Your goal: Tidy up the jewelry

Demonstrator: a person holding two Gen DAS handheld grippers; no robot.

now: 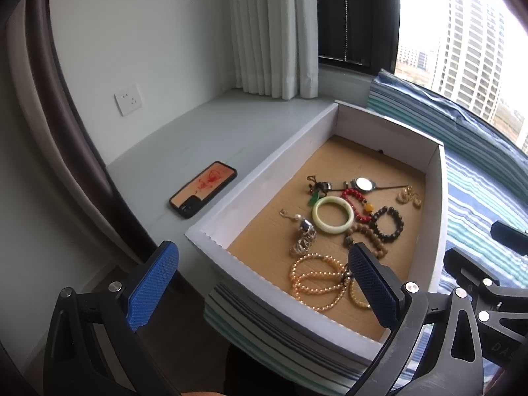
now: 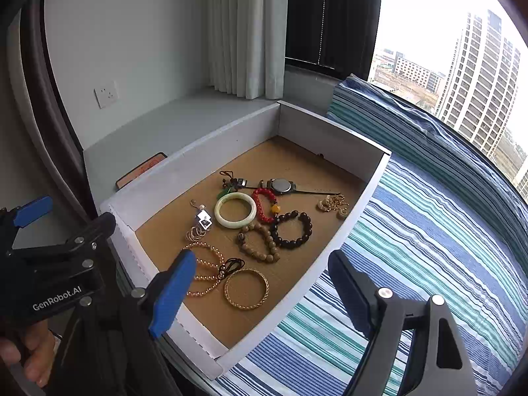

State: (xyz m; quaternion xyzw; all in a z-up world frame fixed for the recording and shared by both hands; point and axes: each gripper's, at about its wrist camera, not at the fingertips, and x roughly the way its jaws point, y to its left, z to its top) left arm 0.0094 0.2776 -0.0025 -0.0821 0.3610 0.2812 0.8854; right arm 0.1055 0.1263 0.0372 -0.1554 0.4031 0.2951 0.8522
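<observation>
A white cardboard box (image 1: pixel 264 178) (image 2: pixel 184 178) with a brown floor lies on striped bedding and holds loose jewelry. In it are a pale jade bangle (image 1: pixel 333 215) (image 2: pixel 235 210), a watch (image 1: pixel 363 184) (image 2: pixel 280 186), a red bead bracelet (image 2: pixel 264 204), a dark bead bracelet (image 2: pixel 292 229), a tan bead bracelet (image 2: pixel 259 242), a gold bangle (image 2: pixel 246 288), a pearl strand (image 1: pixel 316 277) (image 2: pixel 204 270) and silver rings (image 1: pixel 302 246). My left gripper (image 1: pixel 264 280) hovers open over the box's near wall. Over the near right corner my right gripper (image 2: pixel 264 290) is open and empty.
A phone (image 1: pixel 203 188) (image 2: pixel 142 171) in an orange case lies on the grey ledge left of the box. Blue and green striped bedding (image 2: pixel 429 231) spreads to the right. Behind are a white curtain (image 1: pixel 270 29), a wall socket (image 1: pixel 128 99) and a window.
</observation>
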